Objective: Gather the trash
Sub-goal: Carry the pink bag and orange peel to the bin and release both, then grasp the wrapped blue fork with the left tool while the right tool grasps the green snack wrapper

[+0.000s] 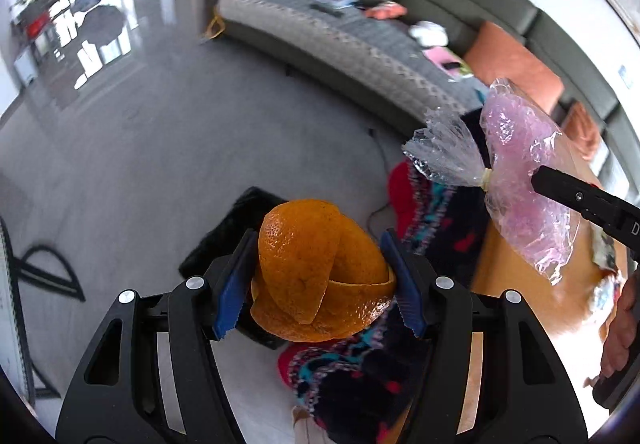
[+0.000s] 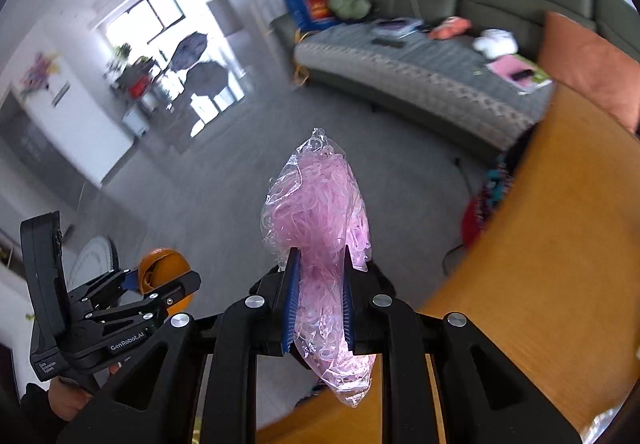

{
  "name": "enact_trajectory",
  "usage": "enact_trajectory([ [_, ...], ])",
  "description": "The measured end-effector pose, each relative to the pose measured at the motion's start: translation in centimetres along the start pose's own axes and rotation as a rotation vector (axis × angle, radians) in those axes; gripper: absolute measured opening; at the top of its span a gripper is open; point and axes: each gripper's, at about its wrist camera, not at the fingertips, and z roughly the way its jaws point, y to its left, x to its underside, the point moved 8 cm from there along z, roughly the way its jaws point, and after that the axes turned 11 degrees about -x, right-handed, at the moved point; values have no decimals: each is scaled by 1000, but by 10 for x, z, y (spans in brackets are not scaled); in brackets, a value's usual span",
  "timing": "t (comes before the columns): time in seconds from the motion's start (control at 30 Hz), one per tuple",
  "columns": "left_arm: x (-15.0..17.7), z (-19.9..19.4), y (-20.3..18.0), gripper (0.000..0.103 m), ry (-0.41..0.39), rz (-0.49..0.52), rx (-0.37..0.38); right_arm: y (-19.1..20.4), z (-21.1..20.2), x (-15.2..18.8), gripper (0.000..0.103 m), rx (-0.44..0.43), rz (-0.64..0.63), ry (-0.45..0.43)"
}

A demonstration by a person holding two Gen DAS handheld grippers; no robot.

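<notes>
We've got the orange peel clamped in our left gripper and the clear bag of pink rubber bands pinched tight in our right gripper, both up over the grey floor beside the wooden table, sofa behind.

My right gripper shows in the left wrist view only as one black finger, its far side hidden by the plastic bag. The sofa clutter is blurred beyond naming. The wooden table runs off the right edge.
</notes>
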Motion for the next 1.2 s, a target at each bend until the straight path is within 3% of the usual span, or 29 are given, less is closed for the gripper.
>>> enact_trajectory([
  [0.17, -3, 21, 35, 61, 23, -48, -52, 24, 49, -11, 22, -33, -37, 75],
  [0.23, -5, 29, 45, 63, 29, -59, -68, 32, 71, -17, 32, -48, -44, 111],
  [0.27, -7, 34, 49, 66, 30, -56, -89, 33, 76, -18, 48, -56, -43, 114],
  [0.3, -9, 37, 51, 83, 30, -53, -107, 35, 82, -22, 63, -62, -44, 114],
  [0.33, -12, 41, 55, 97, 31, -51, -128, 34, 83, -23, 67, -58, -46, 114],
  [0.43, -20, 45, 63, 97, 31, -60, -161, 38, 88, -24, 68, -44, -52, 115],
  [0.53, -20, 42, 68, 97, 27, -90, -147, 35, 86, -24, 69, -34, -42, 106],
  [0.67, -19, 36, 66, 97, 22, -107, -117, 22, 71, -24, 84, 48, -39, 59],
  [0.93, -25, 12, 19, 97, -16, -26, -47, -17, -12, -23, 95, 136, 94, -163],
  [1.0, -27, 5, 1, 97, -29, 4, -25, -27, -28, -19, 100, 140, 123, -166],
  [1.13, -31, -13, -49, 97, -67, 85, 27, -50, -68, -5, 100, 209, 122, -191],
  [1.2, -30, -22, -73, 97, -81, 118, 55, -65, -80, 7, 100, 256, 137, -111],
])
